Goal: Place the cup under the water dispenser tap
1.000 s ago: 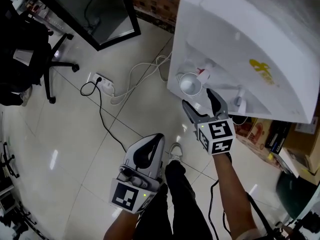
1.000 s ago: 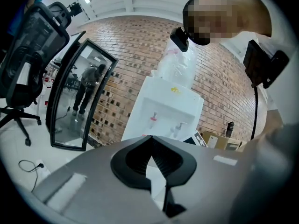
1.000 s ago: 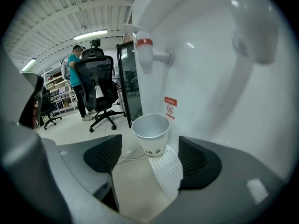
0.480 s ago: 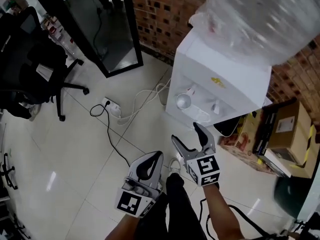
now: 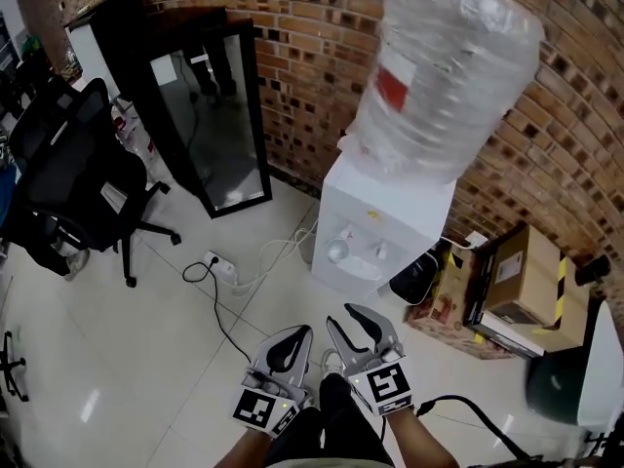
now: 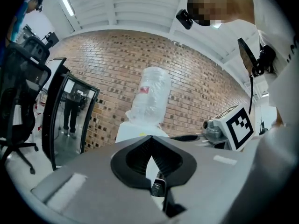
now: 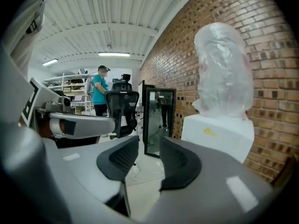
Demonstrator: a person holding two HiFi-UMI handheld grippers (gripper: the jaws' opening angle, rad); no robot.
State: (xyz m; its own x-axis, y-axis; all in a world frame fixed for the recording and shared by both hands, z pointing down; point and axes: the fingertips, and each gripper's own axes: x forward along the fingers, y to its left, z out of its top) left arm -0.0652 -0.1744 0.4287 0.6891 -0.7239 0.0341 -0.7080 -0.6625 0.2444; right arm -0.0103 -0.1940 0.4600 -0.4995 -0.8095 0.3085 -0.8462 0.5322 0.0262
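The cup [image 5: 338, 251] stands in the recess of the water dispenser [image 5: 390, 213], seemingly under its left tap; what it holds is too small to tell. A clear bottle [image 5: 444, 66] tops the dispenser. Open floor [image 5: 166, 359] lies between the dispenser's front edge and both grippers. A power strip [image 5: 220, 264] lies off its left side and cardboard boxes [image 5: 517, 281] off its right. The left gripper [image 5: 302, 333] has its jaws together, empty. The right gripper [image 5: 343, 316] has jaws closing on nothing.
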